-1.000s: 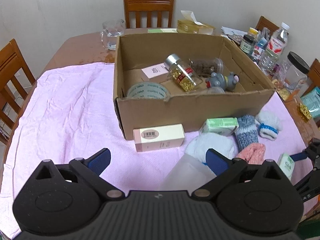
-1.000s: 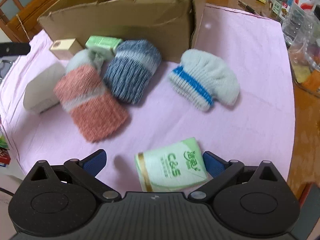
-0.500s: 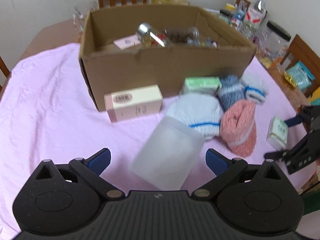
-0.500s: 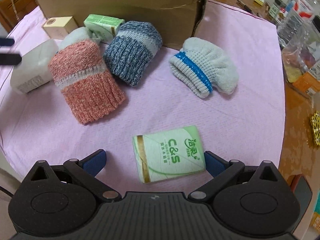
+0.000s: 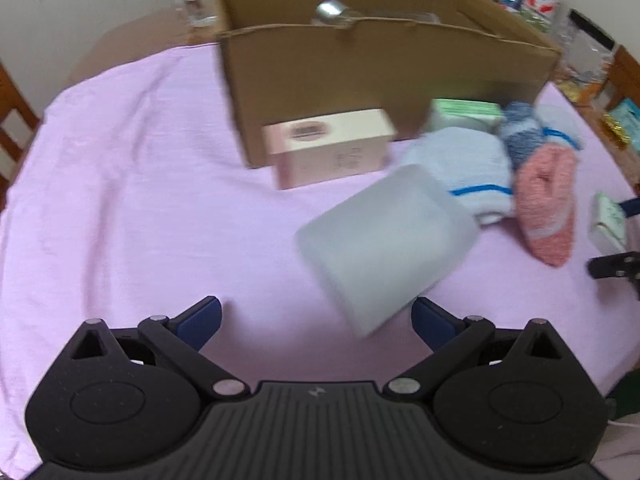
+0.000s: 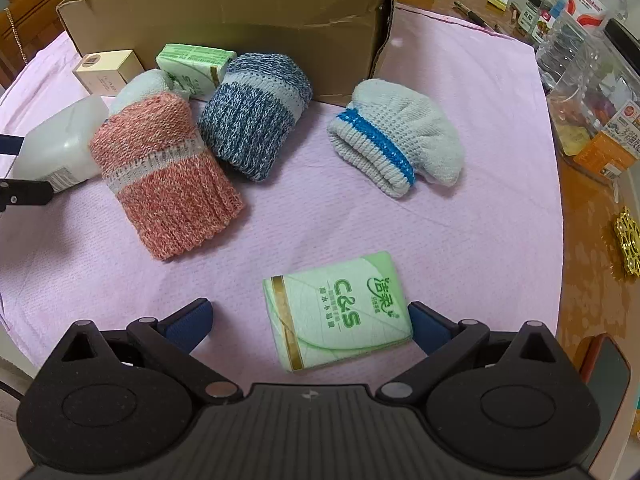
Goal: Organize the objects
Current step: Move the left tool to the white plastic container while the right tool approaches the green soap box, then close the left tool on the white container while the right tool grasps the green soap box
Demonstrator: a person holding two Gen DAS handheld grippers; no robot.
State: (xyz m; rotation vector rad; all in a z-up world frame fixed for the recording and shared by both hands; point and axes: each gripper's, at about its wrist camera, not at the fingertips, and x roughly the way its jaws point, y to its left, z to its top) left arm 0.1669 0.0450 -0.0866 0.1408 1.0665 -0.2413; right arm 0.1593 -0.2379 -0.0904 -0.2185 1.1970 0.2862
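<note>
A frosted white plastic container (image 5: 386, 246) lies on the pink cloth just ahead of my open left gripper (image 5: 316, 316), nearer its right finger. A green tissue pack (image 6: 338, 310) lies between the fingers of my open right gripper (image 6: 310, 322), close to the right one. Behind stand the cardboard box (image 6: 224, 16), a pink carton (image 5: 330, 146), a second green pack (image 6: 192, 64), and rolled socks: red (image 6: 164, 176), blue (image 6: 252, 114), and white with a blue stripe (image 6: 396, 136). Another pale sock (image 5: 460, 160) lies by the container.
Bottles and jars (image 6: 580, 40) crowd the bare wooden table at the right edge. A glass mug (image 5: 194, 4) stands behind the box at the left. Wooden chairs (image 5: 12, 116) ring the table. Pink cloth (image 5: 120, 180) lies bare at the left.
My left gripper has dropped lower and closer to the white container, which now looks larger. The right gripper pulled back a little, and the tissue pack lies further inside its fingers.
</note>
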